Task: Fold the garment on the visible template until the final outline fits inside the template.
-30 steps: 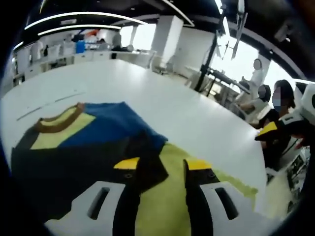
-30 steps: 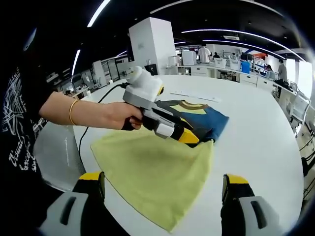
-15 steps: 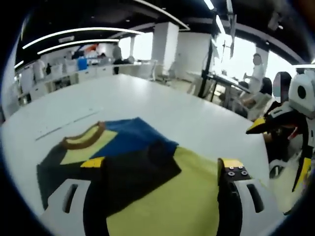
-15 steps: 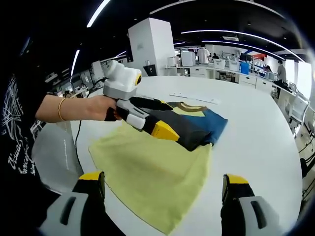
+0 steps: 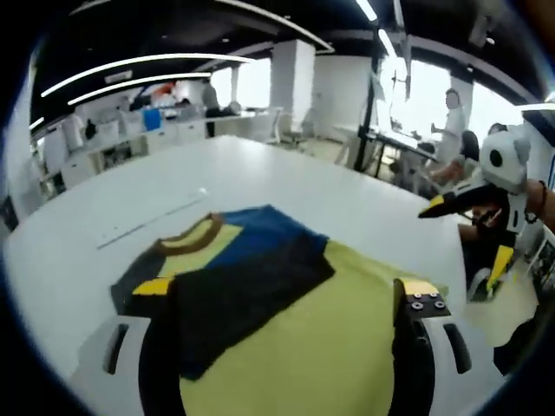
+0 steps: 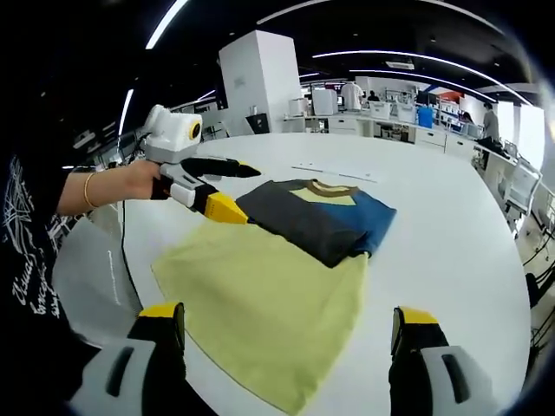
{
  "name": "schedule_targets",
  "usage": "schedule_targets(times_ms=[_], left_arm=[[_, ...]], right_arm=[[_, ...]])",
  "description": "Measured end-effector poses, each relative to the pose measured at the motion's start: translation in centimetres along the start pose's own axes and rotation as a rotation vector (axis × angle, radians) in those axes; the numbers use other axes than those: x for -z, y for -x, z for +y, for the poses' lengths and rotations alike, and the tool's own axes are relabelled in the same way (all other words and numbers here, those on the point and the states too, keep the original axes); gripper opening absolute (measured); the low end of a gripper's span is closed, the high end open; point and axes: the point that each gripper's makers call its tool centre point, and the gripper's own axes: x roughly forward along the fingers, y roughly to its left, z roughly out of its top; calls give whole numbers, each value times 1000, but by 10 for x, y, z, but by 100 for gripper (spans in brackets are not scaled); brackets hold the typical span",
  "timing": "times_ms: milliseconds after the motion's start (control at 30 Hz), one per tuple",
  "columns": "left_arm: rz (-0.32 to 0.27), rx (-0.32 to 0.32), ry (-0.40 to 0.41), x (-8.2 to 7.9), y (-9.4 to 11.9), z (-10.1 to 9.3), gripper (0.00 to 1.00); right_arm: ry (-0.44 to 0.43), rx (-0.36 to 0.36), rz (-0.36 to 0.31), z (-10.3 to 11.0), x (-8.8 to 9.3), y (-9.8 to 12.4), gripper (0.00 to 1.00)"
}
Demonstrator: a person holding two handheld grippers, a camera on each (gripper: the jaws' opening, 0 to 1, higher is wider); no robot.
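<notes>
The garment [image 6: 316,221] lies folded on the far part of the yellow template [image 6: 269,316], a dark grey panel over blue, with a tan collar and a pale yellow patch at its far end. In the right gripper view its far end reaches past the template's edge onto the white bench [image 6: 451,243]; the near end lies on the yellow cloth. In the left gripper view the garment [image 5: 234,269] sits left of centre and the template [image 5: 321,338] spreads toward me and to the right, its corner close to the bench [image 5: 286,178] edge.

The bench is wide, round-edged and plain white; a thin strip lies on it beyond the collar. Around it is a big open office with long ceiling light strips, a white pillar, rows of desks and people far off, some by bright windows.

My left gripper [image 5: 282,299] has its jaws wide, holding nothing; one yellow tip stands over the near left corner of the garment, the other over the template's right part. Whether either tip touches cloth I cannot tell. From the right gripper view, that left gripper [image 6: 227,189] hangs at the garment's left edge, held in my hand [image 6: 139,182], which wears a bangle at the wrist.

My right gripper [image 6: 290,322] is also spread wide and empty, near the template's near edge and well apart from the garment. In the left gripper view the right gripper [image 5: 473,234] shows beyond the bench edge.
</notes>
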Motion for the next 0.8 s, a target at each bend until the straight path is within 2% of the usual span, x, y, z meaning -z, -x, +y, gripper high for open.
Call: schedule_targets(times_ms=[367,600,700,800], left_arm=[[43,-53,53,39,59,16,99],[60,-86,60,58,94,22,96],[56,-102,79,64,105,23,95],[70,-91,92,74,114,16,94]], right_arm=[[-9,10,19,3,3,-1,100],[-5,-3,40,9,10,-2,100],[-8,-4,38,10,12,-3,100],[-12,3,36,11,15,-5,100]])
